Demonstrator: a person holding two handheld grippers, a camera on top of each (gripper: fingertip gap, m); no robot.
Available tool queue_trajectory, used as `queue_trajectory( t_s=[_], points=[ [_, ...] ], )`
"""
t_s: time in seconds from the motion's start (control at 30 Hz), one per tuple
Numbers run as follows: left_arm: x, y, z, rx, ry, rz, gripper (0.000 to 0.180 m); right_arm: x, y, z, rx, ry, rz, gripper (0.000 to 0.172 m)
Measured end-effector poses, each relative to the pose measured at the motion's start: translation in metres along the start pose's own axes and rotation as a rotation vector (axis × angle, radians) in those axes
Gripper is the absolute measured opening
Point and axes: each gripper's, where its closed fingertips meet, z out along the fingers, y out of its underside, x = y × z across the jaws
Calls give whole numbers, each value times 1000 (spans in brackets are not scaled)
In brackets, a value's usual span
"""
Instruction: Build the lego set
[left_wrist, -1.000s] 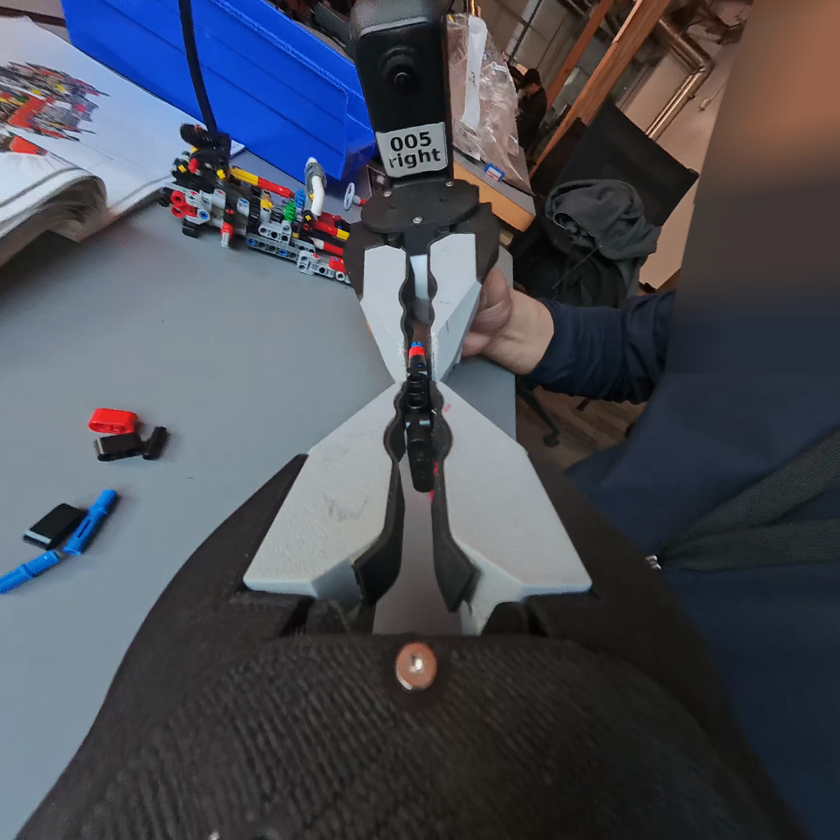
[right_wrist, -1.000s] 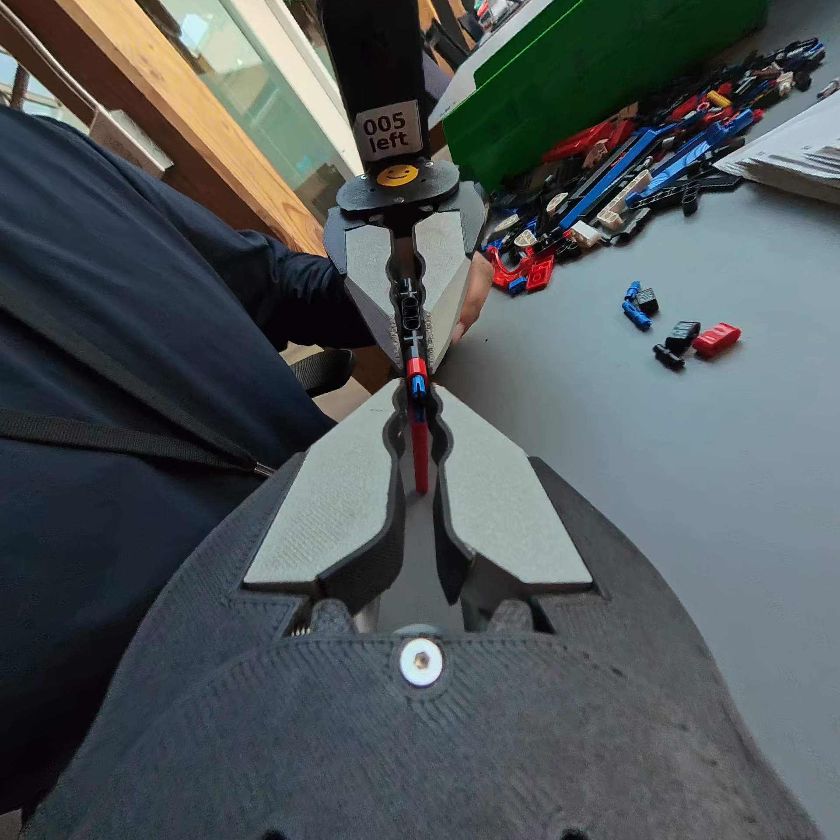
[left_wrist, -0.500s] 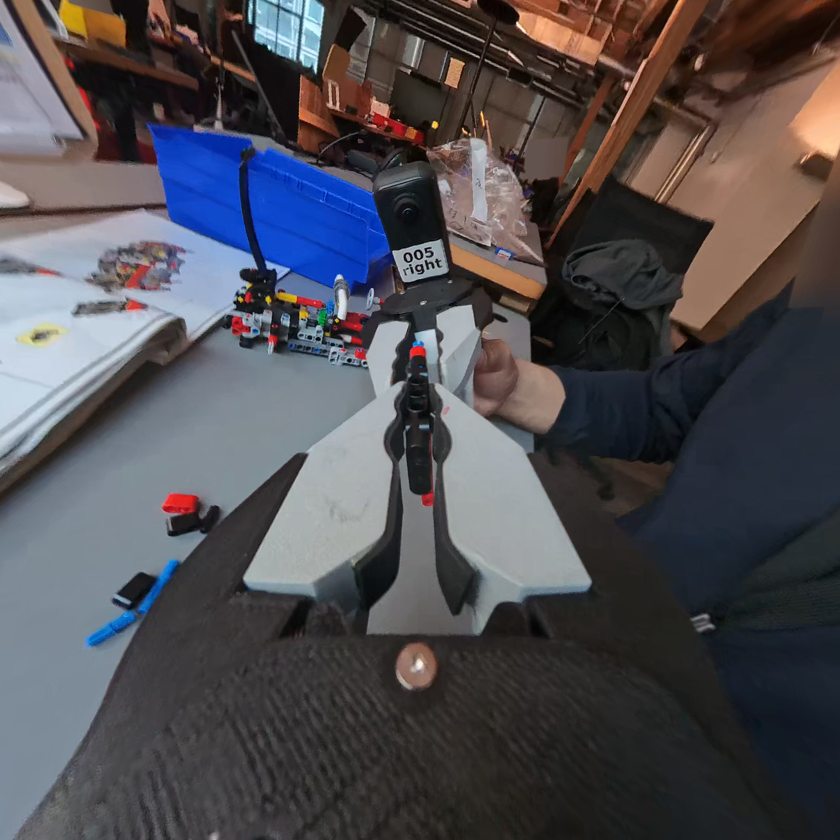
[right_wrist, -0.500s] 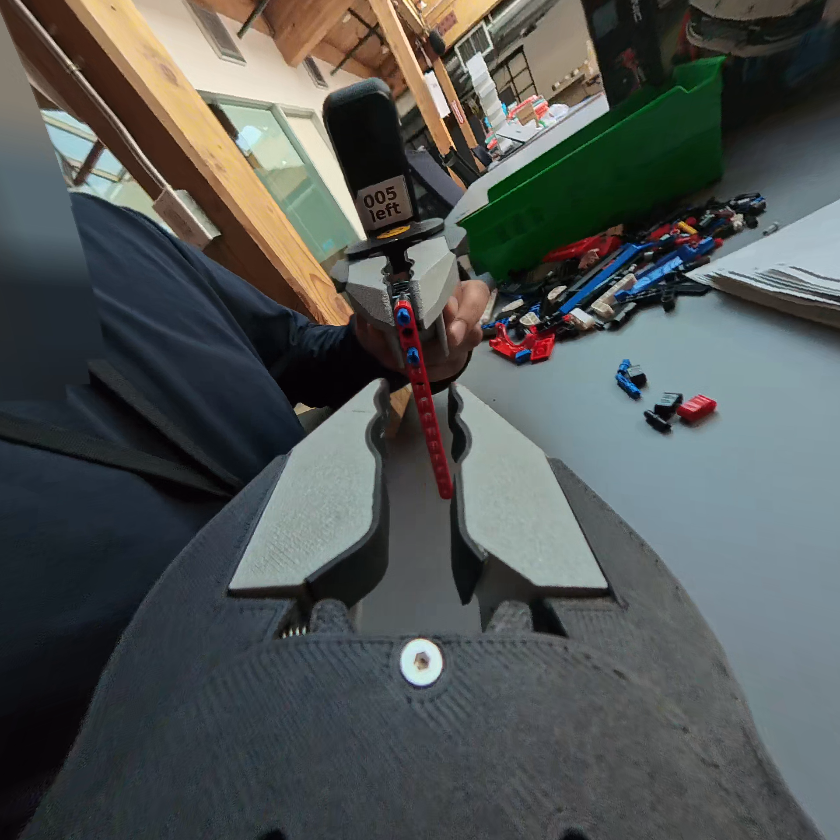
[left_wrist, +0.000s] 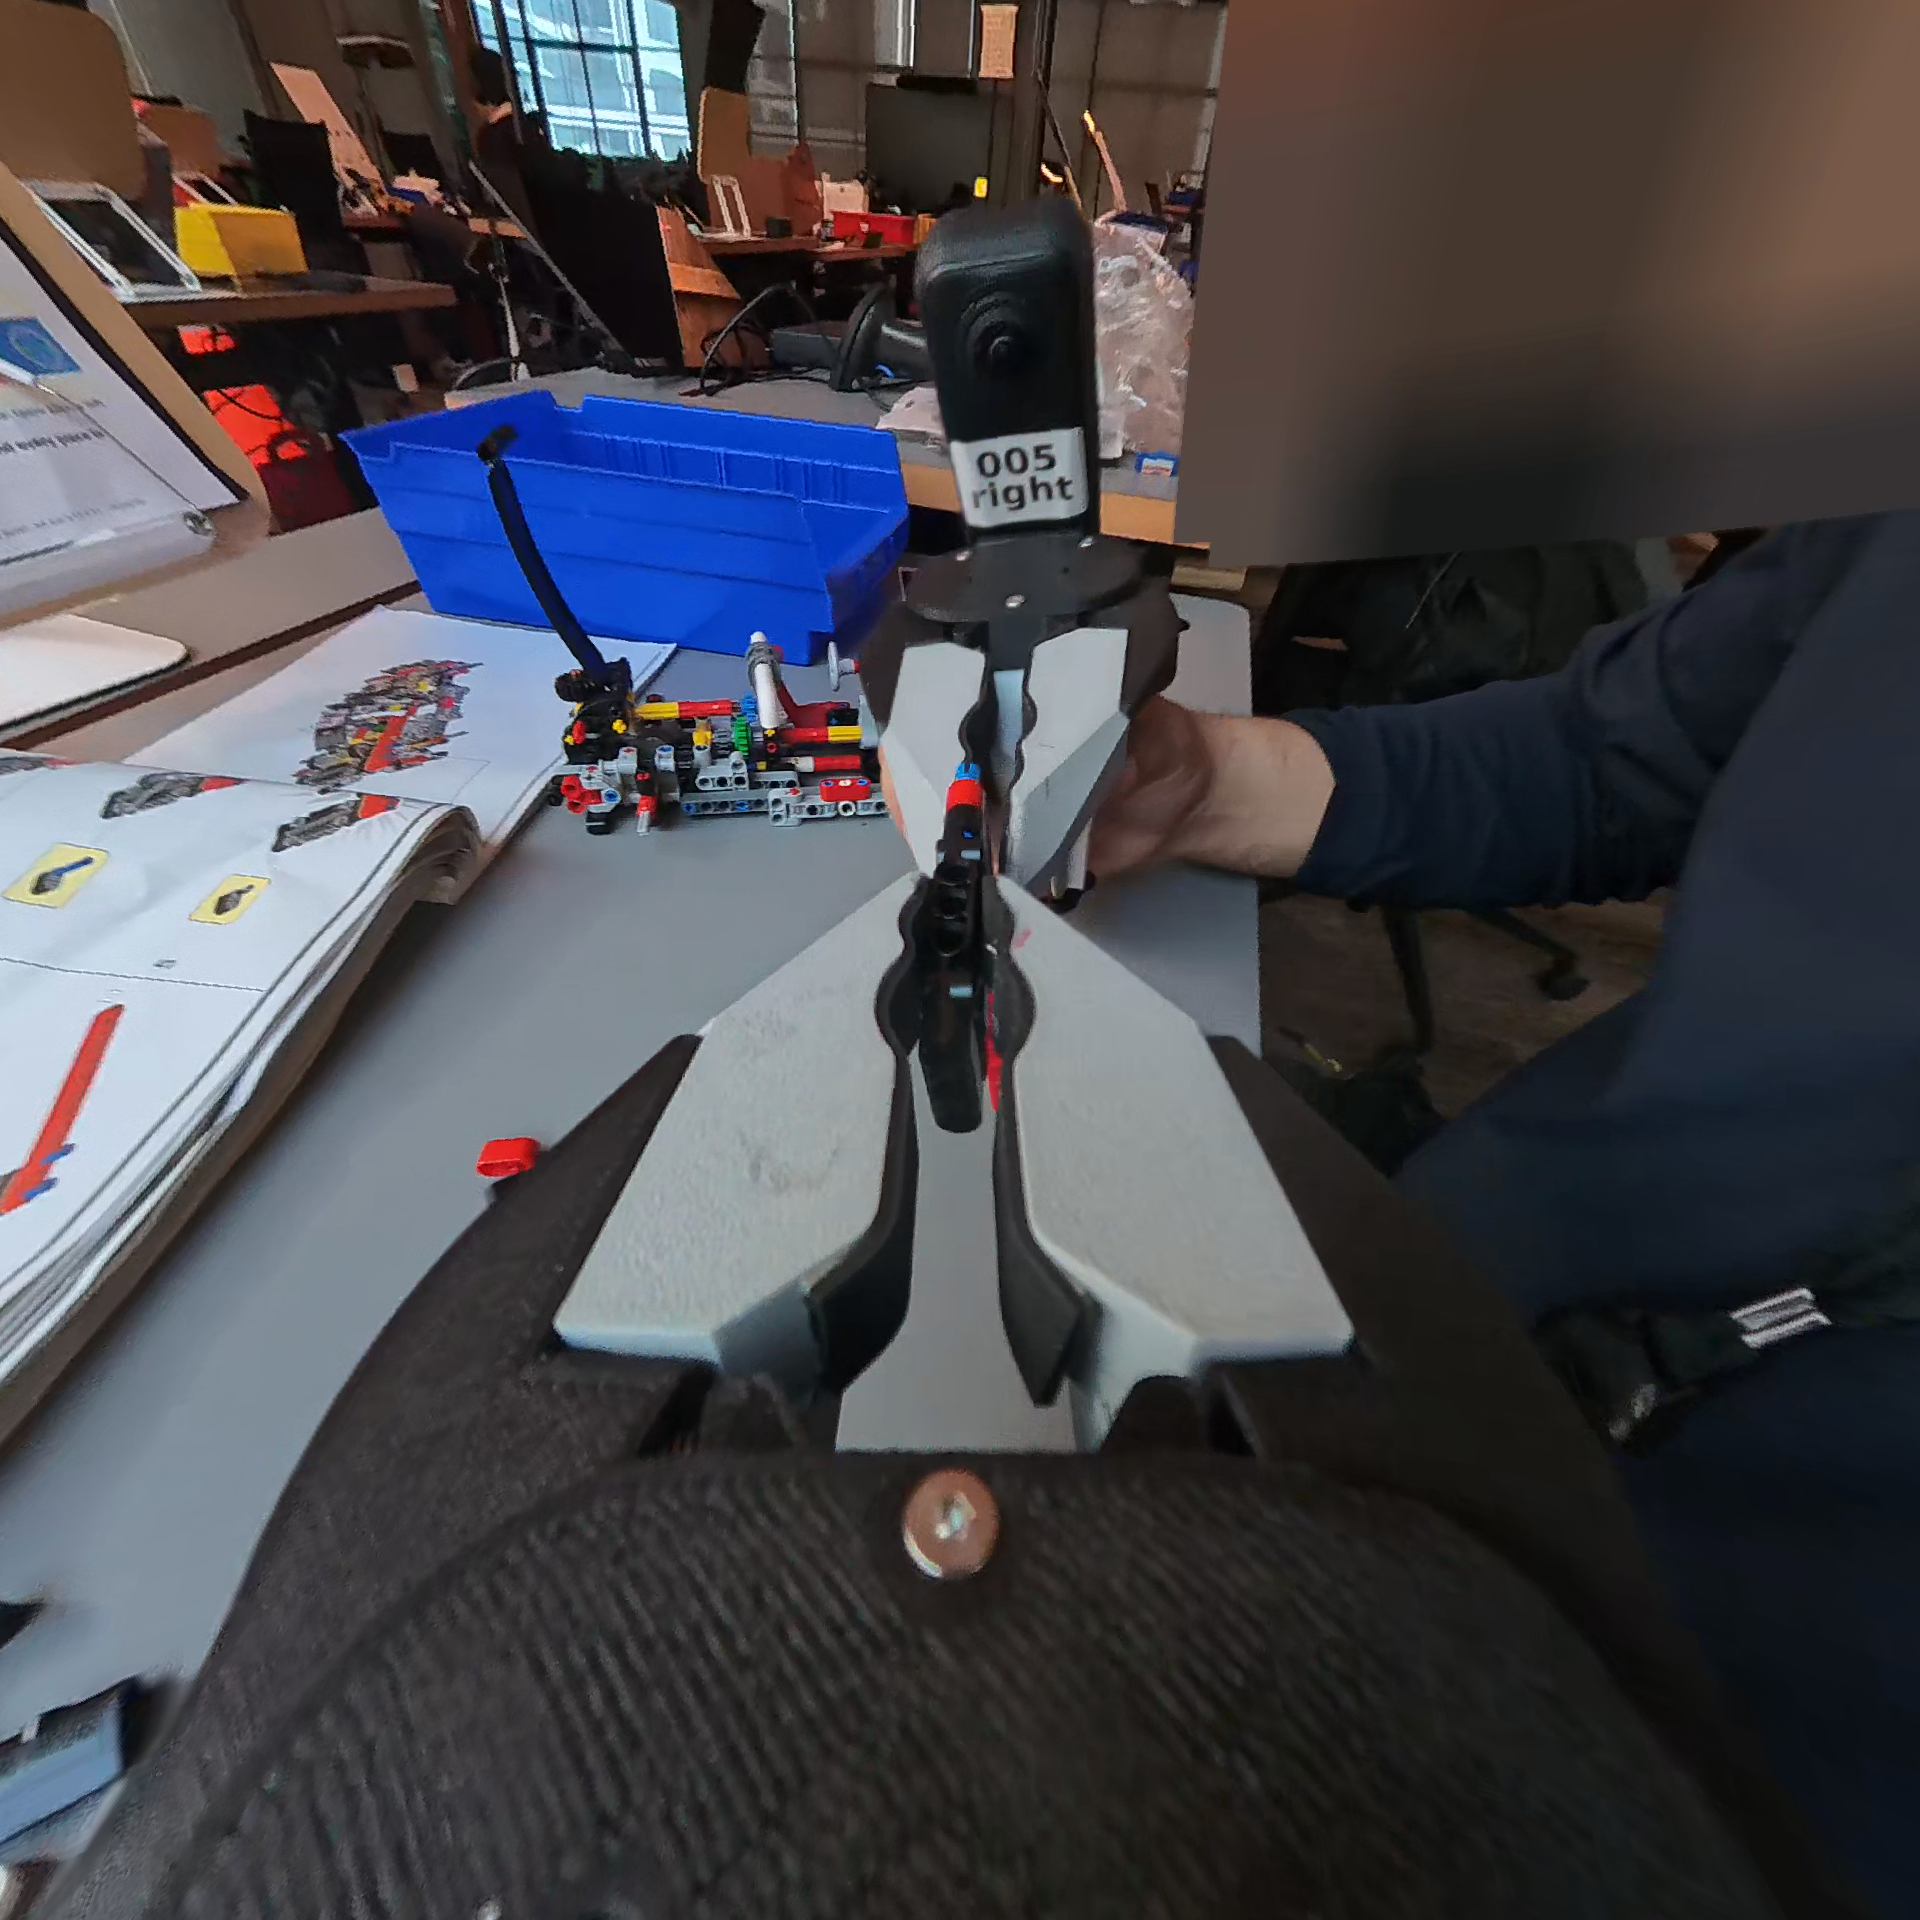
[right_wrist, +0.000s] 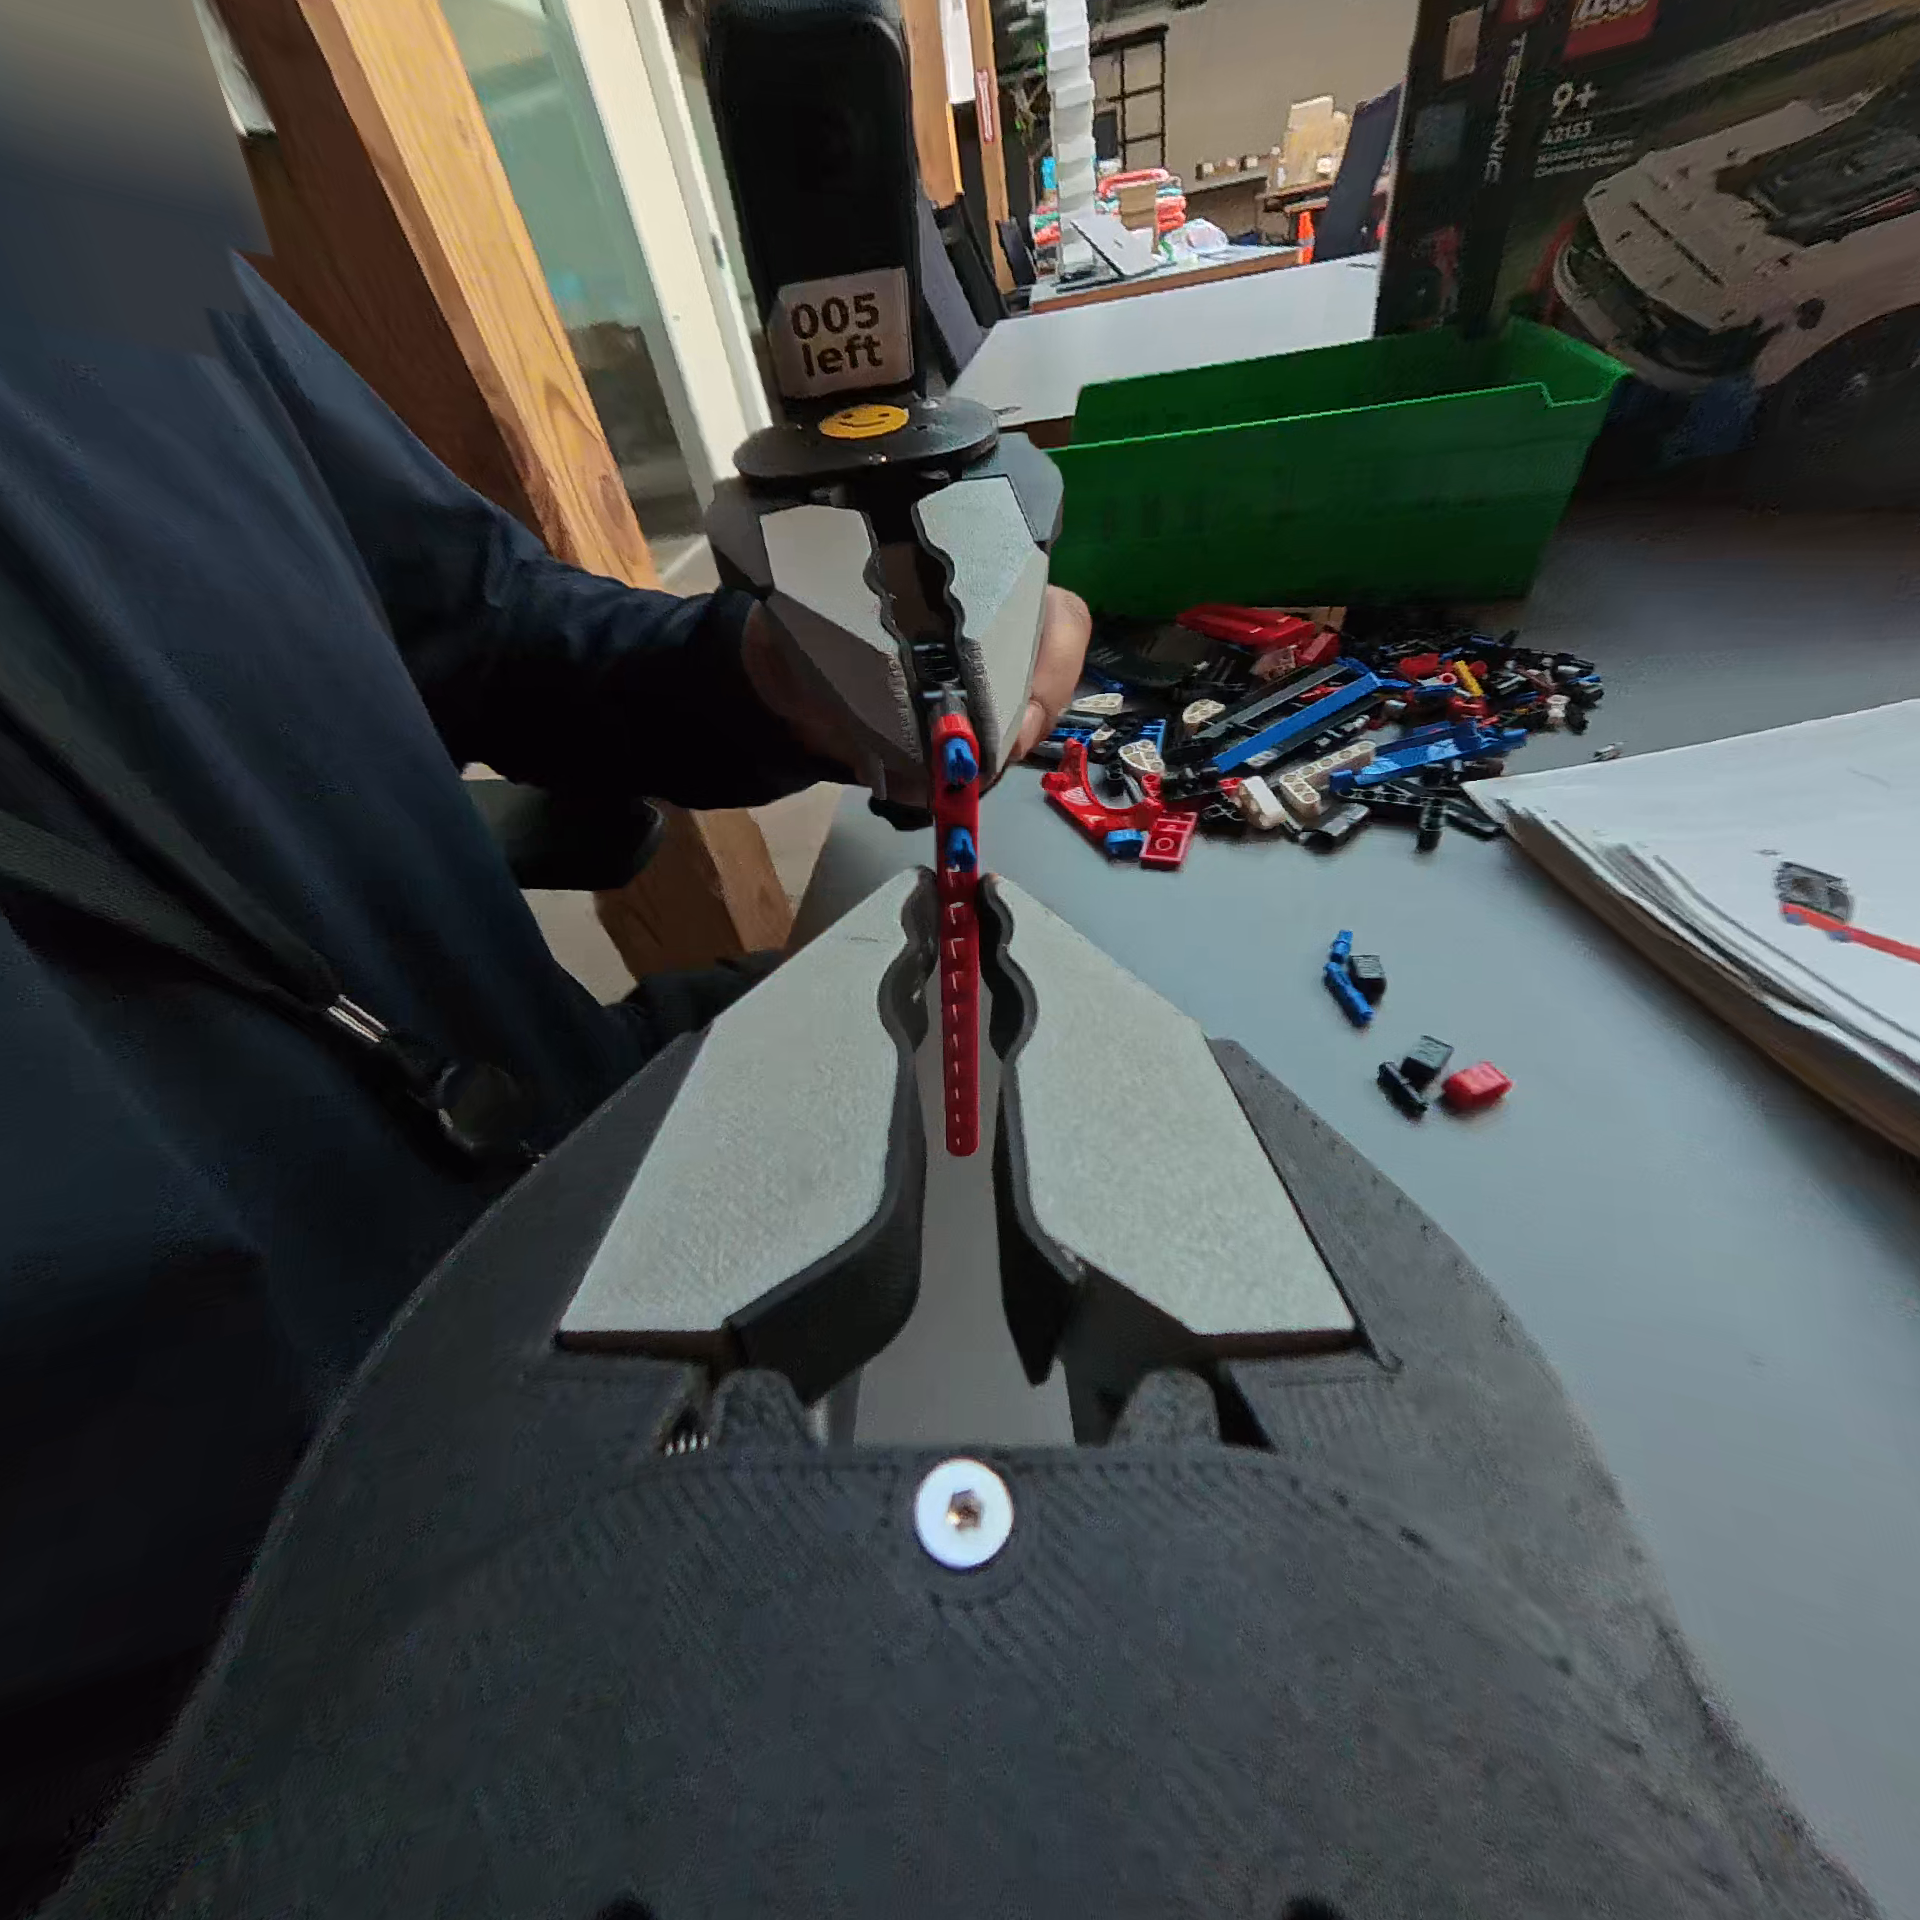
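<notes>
- our left hand-held gripper (left_wrist: 954, 914) is clamped on a black beam (left_wrist: 951, 997), its pads pressing both sides.
- our right hand-held gripper (right_wrist: 958, 904) is clamped on a red beam (right_wrist: 958, 997) carrying two blue pins (right_wrist: 956, 847).
- the two beams meet end to end between us, above the desk (left_wrist: 623, 966) — whether they are locked together we cannot tell.
- the half-built model (left_wrist: 717, 758) sits by the blue bin (left_wrist: 665, 520) — loose parts (right_wrist: 1340, 727) lie unused beside the green bin (right_wrist: 1320, 499).
</notes>
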Motion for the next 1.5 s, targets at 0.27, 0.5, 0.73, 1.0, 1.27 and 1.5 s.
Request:
queue_trajectory(
  t_s=[0.27, 0.5, 0.73, 1.0, 1.27, 1.5],
  points=[
    [-16, 8, -21, -46, -18, 11, 8, 14, -4, 8, -242, 212, -369, 3],
    [-18, 38, -27, -222, -121, 326, 5, 21, 10, 15, -290, 195, -301, 9],
    [-21, 93, -23, -453, -142, 481, 7, 35, 9, -4, -138, 214, -104, 10],
    [-35, 100, -23, -540, -118, 224, 41, 64, 17, -6, -138, 298, 35, 13],
    [-80, 45, -18, -276, -281, 55, 37, 90, 11, 1, -90, 333, 116, 13],
    [-114, 13, -5, -32, -447, 107, 27, 115, 8, 9, -88, 414, 52, 15]
  ],
)
